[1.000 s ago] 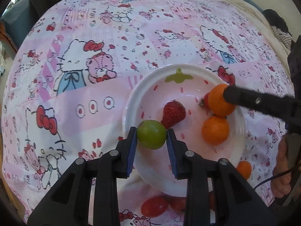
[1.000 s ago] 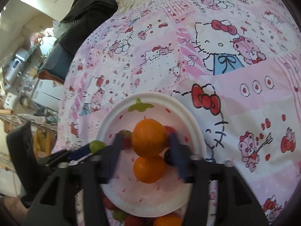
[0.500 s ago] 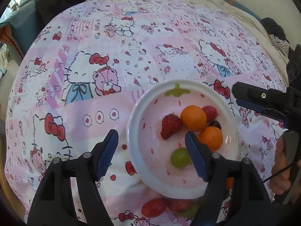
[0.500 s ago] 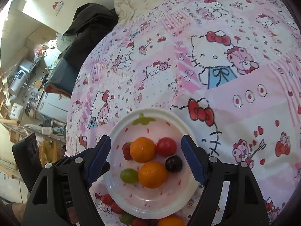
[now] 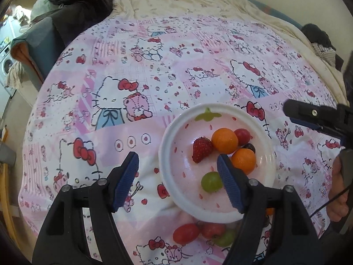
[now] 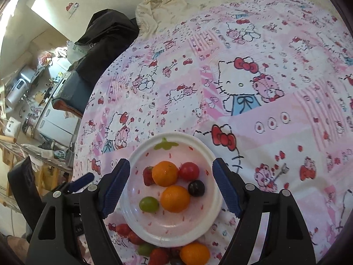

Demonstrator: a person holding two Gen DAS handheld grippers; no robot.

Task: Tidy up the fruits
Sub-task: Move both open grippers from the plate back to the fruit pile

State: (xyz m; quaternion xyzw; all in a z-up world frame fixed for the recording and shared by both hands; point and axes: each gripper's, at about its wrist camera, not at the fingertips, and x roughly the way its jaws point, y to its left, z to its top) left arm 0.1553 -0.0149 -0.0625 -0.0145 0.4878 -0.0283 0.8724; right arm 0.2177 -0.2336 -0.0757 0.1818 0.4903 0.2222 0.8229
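The pink printed bedcover (image 5: 154, 70) lies bare and open beyond and to the left of the plate (image 5: 167, 170). Inside the plate, fruit crowds the right half, leaving its left and near floor free. Loose fruit (image 6: 194, 254) lies against the plate's near rim, and dark clothing (image 6: 106, 42) blocks the bed's far left corner.

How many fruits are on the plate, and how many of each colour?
On the white plate:
Orange: 2, the far orange and the near orange
Red: 2, the strawberry and the red fruit
Green: 1, the green grape
Dark purple: 1, the dark grape
Total: 6
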